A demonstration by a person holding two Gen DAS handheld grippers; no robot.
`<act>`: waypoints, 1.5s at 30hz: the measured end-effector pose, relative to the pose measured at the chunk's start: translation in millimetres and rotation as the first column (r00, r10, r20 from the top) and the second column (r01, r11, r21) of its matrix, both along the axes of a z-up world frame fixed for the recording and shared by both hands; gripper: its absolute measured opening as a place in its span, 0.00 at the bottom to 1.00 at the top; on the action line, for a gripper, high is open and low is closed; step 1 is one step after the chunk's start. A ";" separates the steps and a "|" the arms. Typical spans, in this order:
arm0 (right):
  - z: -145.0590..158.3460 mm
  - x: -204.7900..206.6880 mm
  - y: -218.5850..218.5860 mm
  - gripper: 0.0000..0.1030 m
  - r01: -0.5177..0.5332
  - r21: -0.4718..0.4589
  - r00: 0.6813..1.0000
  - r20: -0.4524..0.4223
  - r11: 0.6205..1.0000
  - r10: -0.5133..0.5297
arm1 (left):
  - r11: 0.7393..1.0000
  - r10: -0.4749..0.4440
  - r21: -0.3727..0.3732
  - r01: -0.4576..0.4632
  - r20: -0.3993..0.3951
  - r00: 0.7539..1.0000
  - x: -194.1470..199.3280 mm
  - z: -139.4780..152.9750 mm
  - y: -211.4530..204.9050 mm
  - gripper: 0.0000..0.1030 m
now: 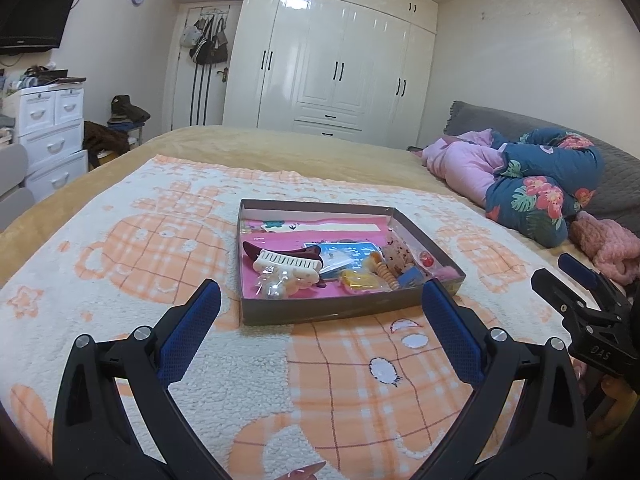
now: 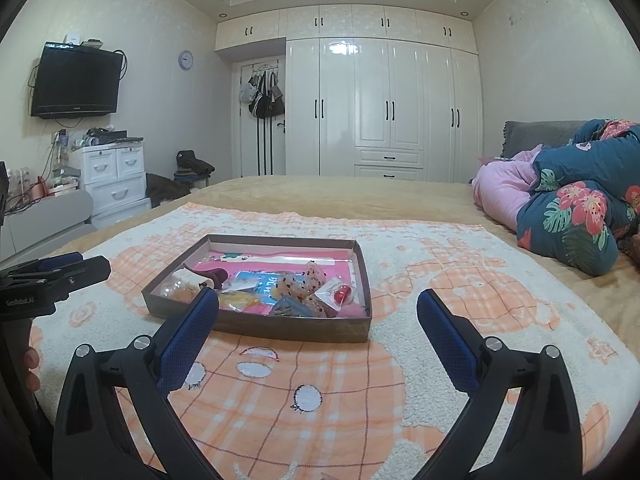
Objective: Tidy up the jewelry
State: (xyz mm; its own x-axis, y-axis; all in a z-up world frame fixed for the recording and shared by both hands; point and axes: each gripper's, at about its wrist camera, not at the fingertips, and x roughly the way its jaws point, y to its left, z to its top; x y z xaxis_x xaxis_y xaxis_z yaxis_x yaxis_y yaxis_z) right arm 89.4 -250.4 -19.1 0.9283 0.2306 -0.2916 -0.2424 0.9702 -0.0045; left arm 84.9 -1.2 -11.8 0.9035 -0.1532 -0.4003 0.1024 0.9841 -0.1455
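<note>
You are holding two claws over the bed: your left claw (image 1: 320, 300) and your right claw (image 2: 318, 310), both spread wide and gripping nothing. One shallow box (image 1: 340, 312) is sitting on the orange-and-white blanket (image 1: 120, 320) just ahead of both. Inside it, one white comb-shaped hair clip (image 1: 286, 262) is lying on one dark red clip (image 1: 280, 249), near one blue card (image 1: 348, 252) and one red bead (image 2: 341, 295). The rest is jumbling together in clear wrappers, too tangled to count. Your left claw's finger is covering the box's near right corner.
</note>
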 end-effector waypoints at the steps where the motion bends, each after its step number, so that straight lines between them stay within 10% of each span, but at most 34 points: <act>1: -0.1 0.1 0.2 0.94 0.000 -0.002 1.000 -0.001 1.000 0.000 | 1.000 0.004 0.004 -0.004 0.002 1.000 -0.3 0.1 -0.1 0.89; 45: 2.6 -0.8 2.1 0.94 0.000 -0.012 1.000 0.004 1.000 0.000 | 1.000 0.017 0.021 -0.018 0.011 1.000 1.1 3.7 -1.2 0.89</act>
State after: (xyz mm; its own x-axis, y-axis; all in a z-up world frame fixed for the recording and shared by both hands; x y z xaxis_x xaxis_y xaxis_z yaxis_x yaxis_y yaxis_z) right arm 88.6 -248.2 -16.4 0.9295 0.2274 -0.2904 -0.2426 0.9700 -0.0168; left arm 86.0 -2.4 -8.1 0.9104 -0.1289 -0.3932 0.0865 0.9885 -0.1236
